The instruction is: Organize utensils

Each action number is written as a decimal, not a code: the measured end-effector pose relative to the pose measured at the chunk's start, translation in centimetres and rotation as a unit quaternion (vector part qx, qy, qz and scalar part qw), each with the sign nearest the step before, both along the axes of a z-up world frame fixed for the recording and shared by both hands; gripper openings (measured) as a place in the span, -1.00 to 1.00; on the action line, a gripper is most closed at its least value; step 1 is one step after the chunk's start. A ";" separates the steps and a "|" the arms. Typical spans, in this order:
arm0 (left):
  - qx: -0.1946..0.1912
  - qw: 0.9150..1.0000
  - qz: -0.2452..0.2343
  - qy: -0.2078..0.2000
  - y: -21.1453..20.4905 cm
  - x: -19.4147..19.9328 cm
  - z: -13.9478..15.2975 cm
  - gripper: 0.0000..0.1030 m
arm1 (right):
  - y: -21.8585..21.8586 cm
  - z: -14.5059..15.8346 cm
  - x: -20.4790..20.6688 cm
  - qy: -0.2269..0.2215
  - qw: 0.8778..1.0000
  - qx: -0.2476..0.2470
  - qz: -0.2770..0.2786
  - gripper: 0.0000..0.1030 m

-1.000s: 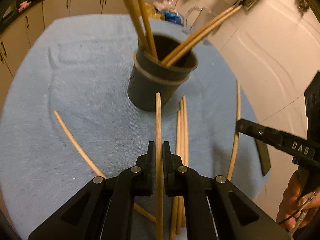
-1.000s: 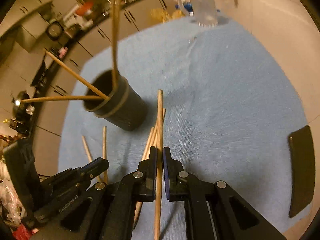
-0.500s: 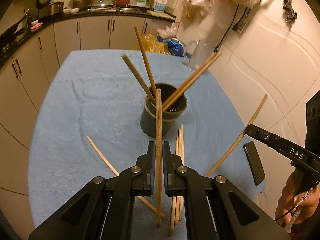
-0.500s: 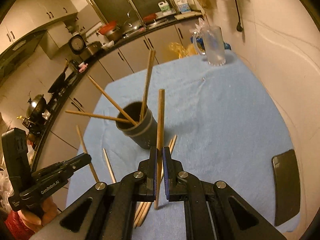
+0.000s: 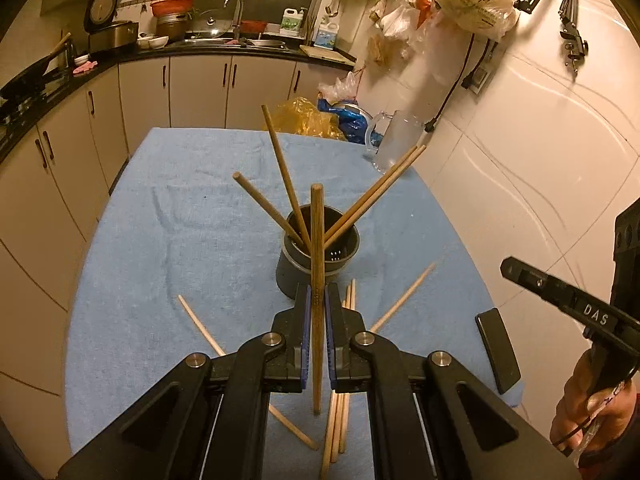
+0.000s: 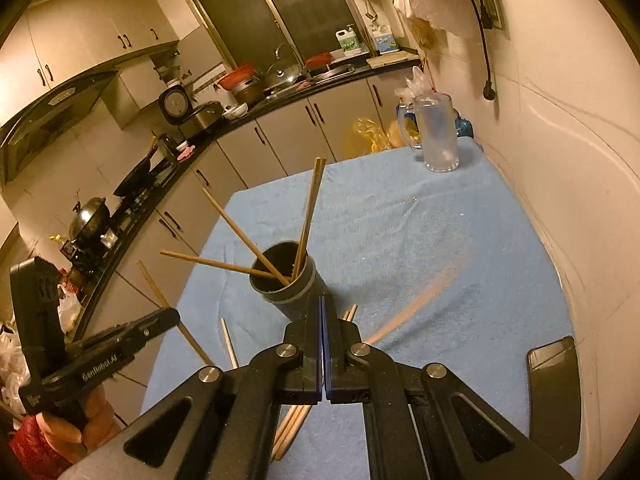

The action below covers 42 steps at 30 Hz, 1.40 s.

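A dark grey utensil holder stands on the blue cloth with several wooden chopsticks leaning out of it. My left gripper is raised above the cloth, shut on one upright chopstick just in front of the holder. My right gripper is shut with nothing between its pads. A blurred chopstick is dropping onto the cloth to its right. Several loose chopsticks lie on the cloth under the grippers, and one more chopstick lies to the left. The holder sits just ahead of the right gripper.
A glass mug stands at the far right corner of the table. A black phone lies at the right edge of the cloth. The tiled wall is close on the right; kitchen cabinets run along the left and back.
Both grippers have risen away from the cloth. The left still carries its chopstick. The right gripper's chopstick has slipped out and is falling to the right; its jaws have shut fully.
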<state>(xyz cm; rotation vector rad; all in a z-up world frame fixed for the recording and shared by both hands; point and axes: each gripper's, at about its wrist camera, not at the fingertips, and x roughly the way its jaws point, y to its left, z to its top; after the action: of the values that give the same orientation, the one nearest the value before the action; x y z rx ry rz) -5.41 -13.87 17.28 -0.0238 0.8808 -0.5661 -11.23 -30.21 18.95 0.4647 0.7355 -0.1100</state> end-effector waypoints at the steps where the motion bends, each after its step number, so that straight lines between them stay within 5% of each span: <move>1: 0.001 1.000 0.001 -0.001 -0.2 -0.1 0.0 -0.88 | -0.3 -0.2 -0.1 0.004 1.000 0.004 -0.002 -0.99; 7: 0.005 1.000 0.002 -0.004 -0.3 -0.5 0.5 -0.88 | -6.2 -4.5 -0.2 0.066 0.988 0.127 -0.063 -0.92; 11: 0.005 1.000 0.007 -0.008 0.1 -0.6 0.8 -0.88 | -11.0 -8.2 0.8 0.123 0.969 0.174 -0.123 -0.43; 17: 0.004 1.000 0.016 -0.015 0.9 -0.8 1.2 -0.88 | -15.1 -12.0 3.3 0.198 0.947 0.185 -0.174 -0.29; 24: 0.003 1.000 0.026 -0.015 2.0 -0.5 1.2 -0.88 | -15.5 -15.5 6.2 0.273 0.934 0.142 -0.184 -0.31; 29: 0.003 0.999 0.031 -0.013 2.5 -0.2 1.0 -0.88 | -13.6 -16.7 8.8 0.307 0.935 0.082 -0.157 -0.72; 31: 0.004 0.999 0.032 -0.013 2.6 -0.1 0.9 -0.88 | -12.4 -16.5 9.8 0.316 0.937 0.047 -0.142 -0.73; 34: 0.003 0.999 0.031 -0.014 2.6 0.1 0.9 -0.88 | -11.9 -16.6 10.3 0.309 0.942 0.042 -0.124 -0.78; 36: 0.003 0.999 0.031 -0.016 2.6 0.1 1.0 -0.88 | -11.9 -16.3 9.9 0.295 0.946 0.050 -0.122 -1.00; 42: 0.001 1.000 0.026 -0.016 2.1 0.1 1.0 -0.88 | -11.6 -15.1 8.0 0.265 0.955 0.075 -0.112 -0.99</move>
<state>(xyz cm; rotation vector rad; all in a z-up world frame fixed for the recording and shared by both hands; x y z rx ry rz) -5.28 -11.79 18.31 -0.0353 0.8483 -0.5158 -3.23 -41.84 3.87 0.6754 1.2225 -0.4053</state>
